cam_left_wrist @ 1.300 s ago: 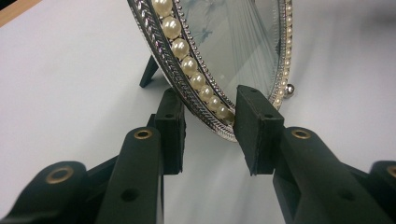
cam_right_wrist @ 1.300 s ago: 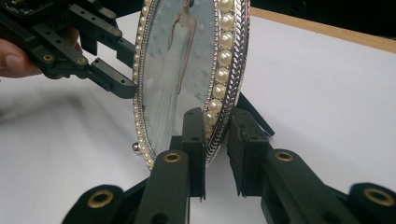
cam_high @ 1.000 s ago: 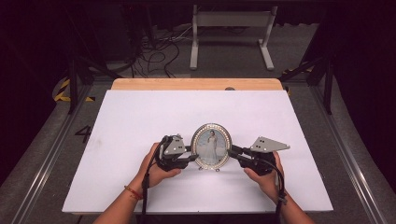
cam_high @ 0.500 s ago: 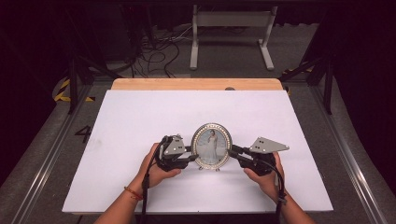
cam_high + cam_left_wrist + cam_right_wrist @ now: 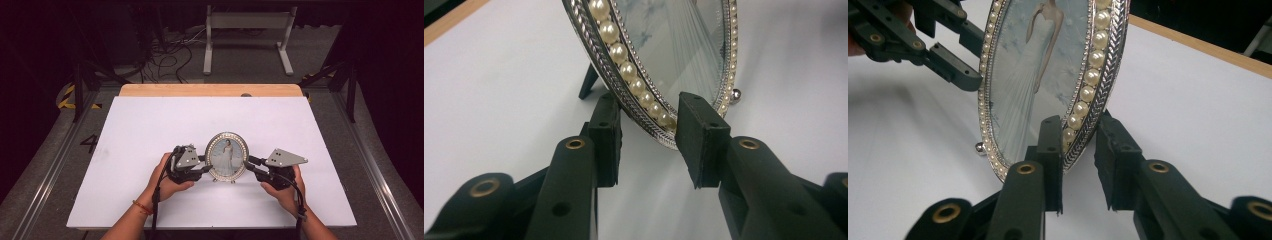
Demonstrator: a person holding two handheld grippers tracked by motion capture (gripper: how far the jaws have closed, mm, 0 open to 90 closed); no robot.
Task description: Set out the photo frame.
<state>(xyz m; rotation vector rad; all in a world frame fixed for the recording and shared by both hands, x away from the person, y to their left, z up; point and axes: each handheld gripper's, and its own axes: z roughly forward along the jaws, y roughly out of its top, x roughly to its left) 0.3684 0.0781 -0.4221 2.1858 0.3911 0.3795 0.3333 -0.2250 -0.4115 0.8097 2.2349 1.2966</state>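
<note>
An oval picture frame [image 5: 227,156] with a pearl and silver rim stands upright on the white table [image 5: 150,125], holding a photo of a figure in a long pale dress. My left gripper [image 5: 206,166] is shut on its left rim, and my right gripper [image 5: 250,164] on its right rim. In the left gripper view the rim [image 5: 644,95] runs slanted between the pads [image 5: 605,135] of the left gripper [image 5: 649,125]. In the right gripper view the right gripper [image 5: 1079,135] has one pad in front of the frame [image 5: 1038,75] and one behind. Its jaws have just been opening slightly, with the rim between them. The left gripper [image 5: 975,50] shows on the far rim.
The frame's black easel leg [image 5: 589,82] and a small ball foot [image 5: 735,93] rest on the table. A wooden strip [image 5: 210,90] borders the table's far edge. Beyond it stand a grey metal stand [image 5: 247,20] and cables on the dark floor.
</note>
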